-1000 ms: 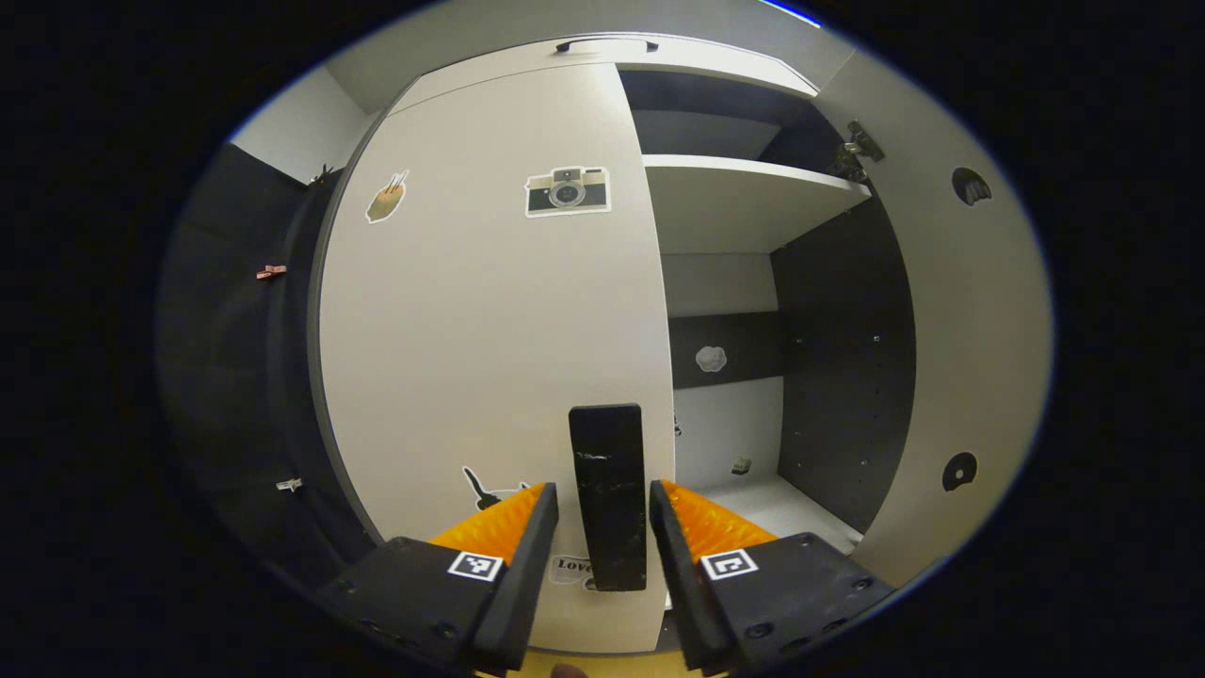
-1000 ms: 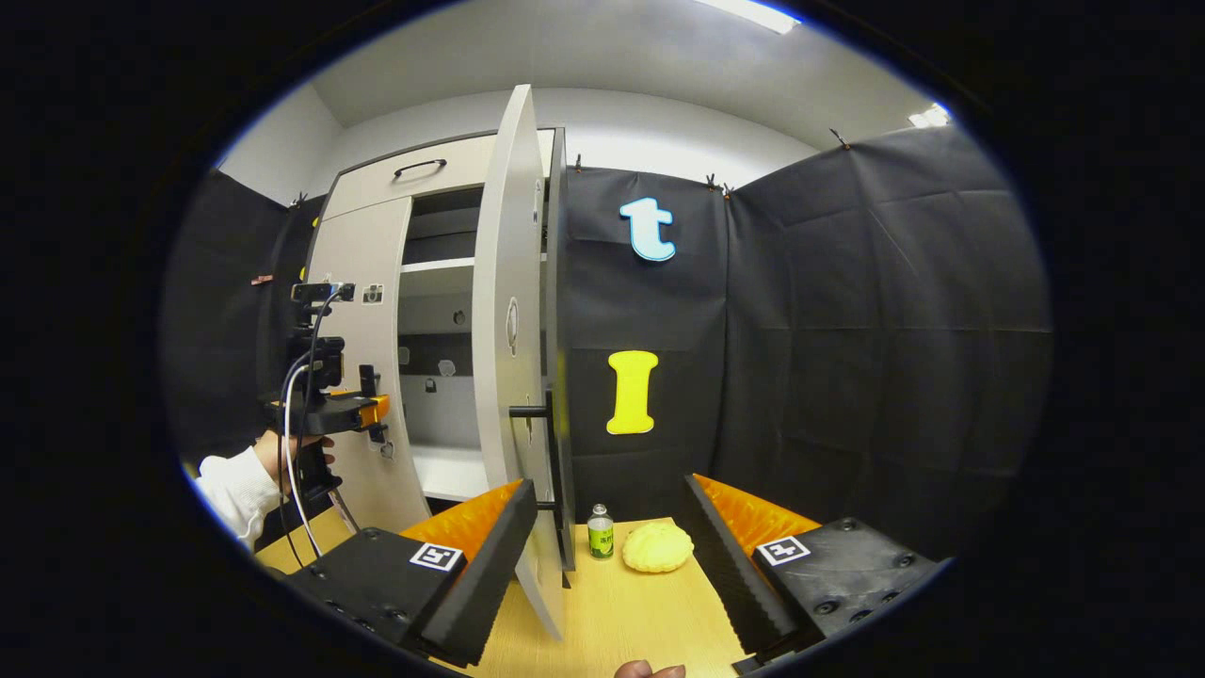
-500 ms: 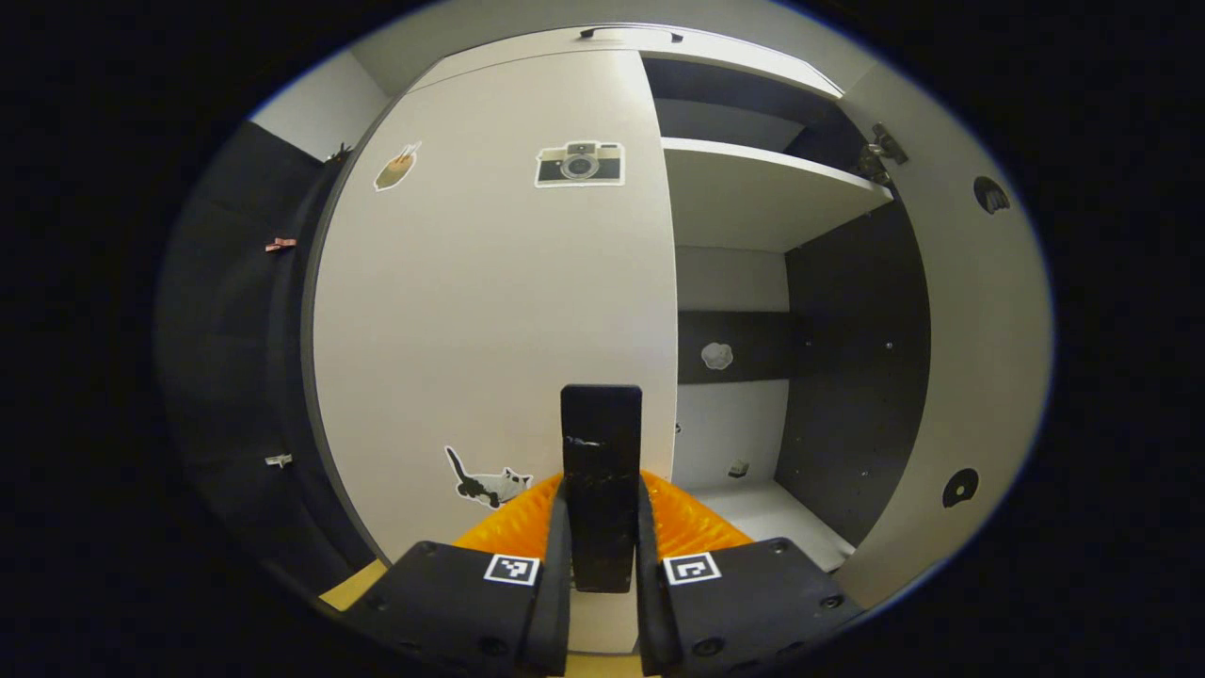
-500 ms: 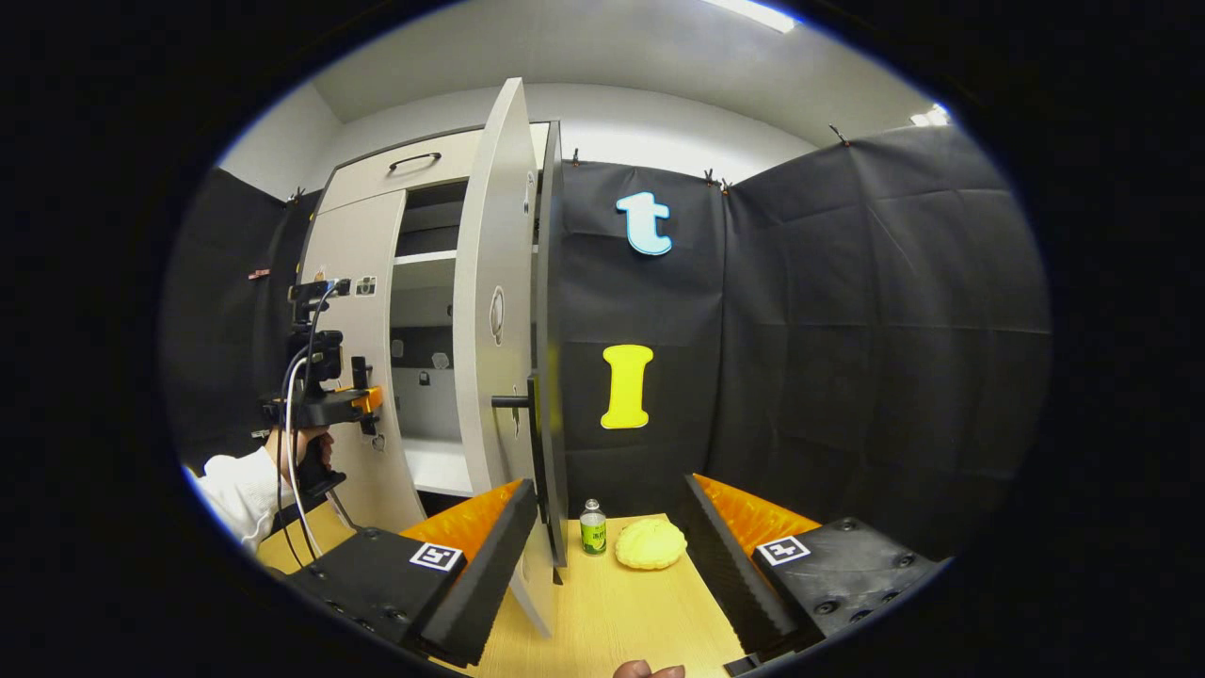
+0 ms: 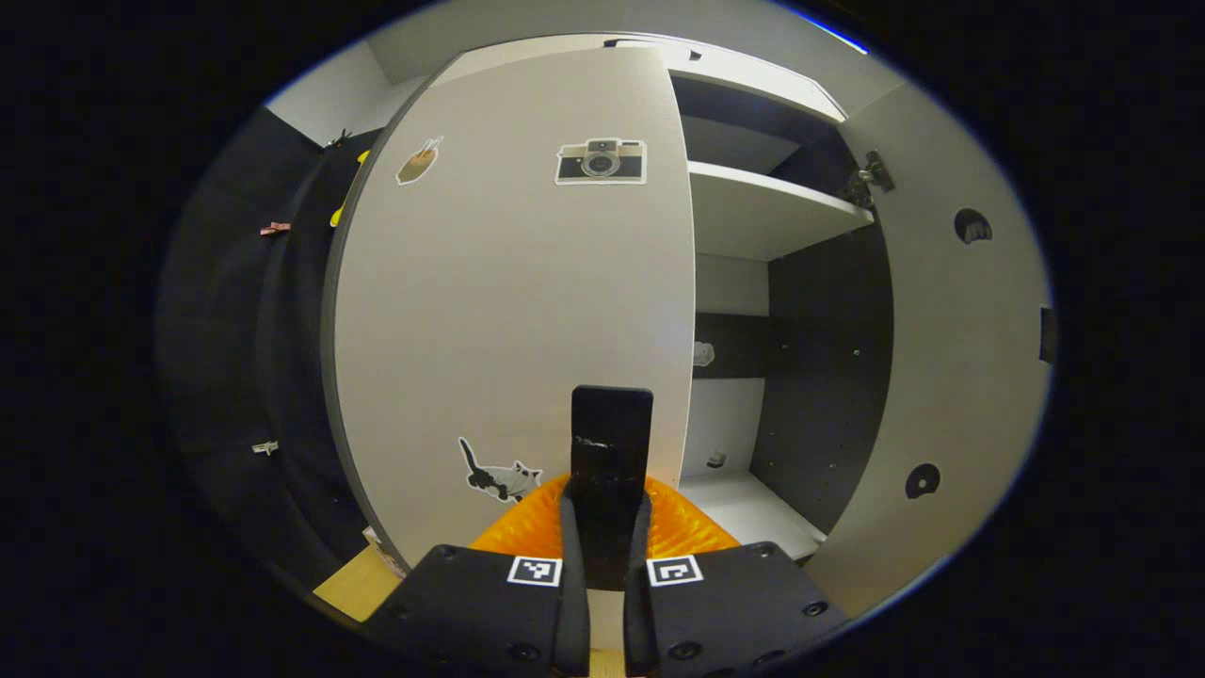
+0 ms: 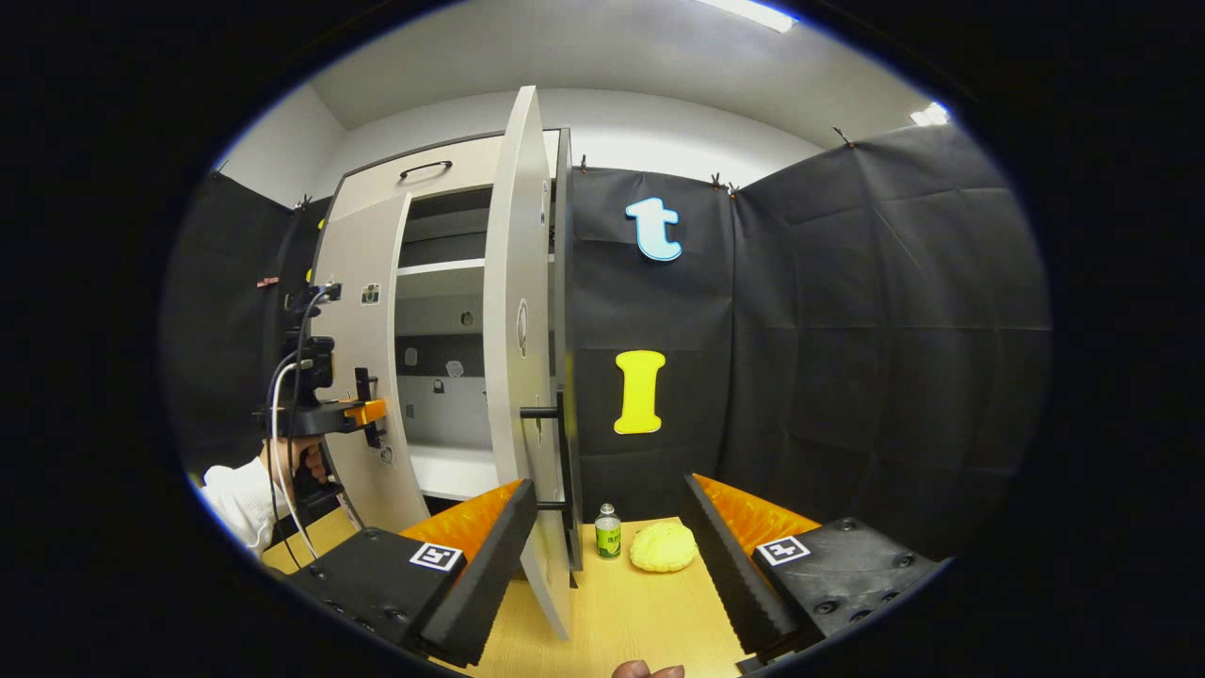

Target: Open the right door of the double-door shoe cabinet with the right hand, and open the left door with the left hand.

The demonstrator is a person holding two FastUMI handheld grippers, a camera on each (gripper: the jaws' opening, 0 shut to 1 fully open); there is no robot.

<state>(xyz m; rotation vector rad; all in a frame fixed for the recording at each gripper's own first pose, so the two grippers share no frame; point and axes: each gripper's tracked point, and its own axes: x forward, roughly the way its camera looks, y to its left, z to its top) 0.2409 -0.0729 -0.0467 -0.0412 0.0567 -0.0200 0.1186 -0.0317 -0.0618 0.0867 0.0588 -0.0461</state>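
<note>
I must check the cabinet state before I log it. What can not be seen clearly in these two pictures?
- Left gripper view: the left tongs cover the lower end of the left door handle.
- Right gripper view: the right door hides part of the cabinet interior.
- Right gripper view: the bottle label is too small.

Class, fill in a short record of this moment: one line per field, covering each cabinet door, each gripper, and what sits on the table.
Right door: swung wide open, shelves visible
Left door: only slightly ajar
Left gripper: shut on the left door handle
Right gripper: open, holding nothing, beside the right door's edge
Table: small bottle and a yellow lumpy object, apart
</note>
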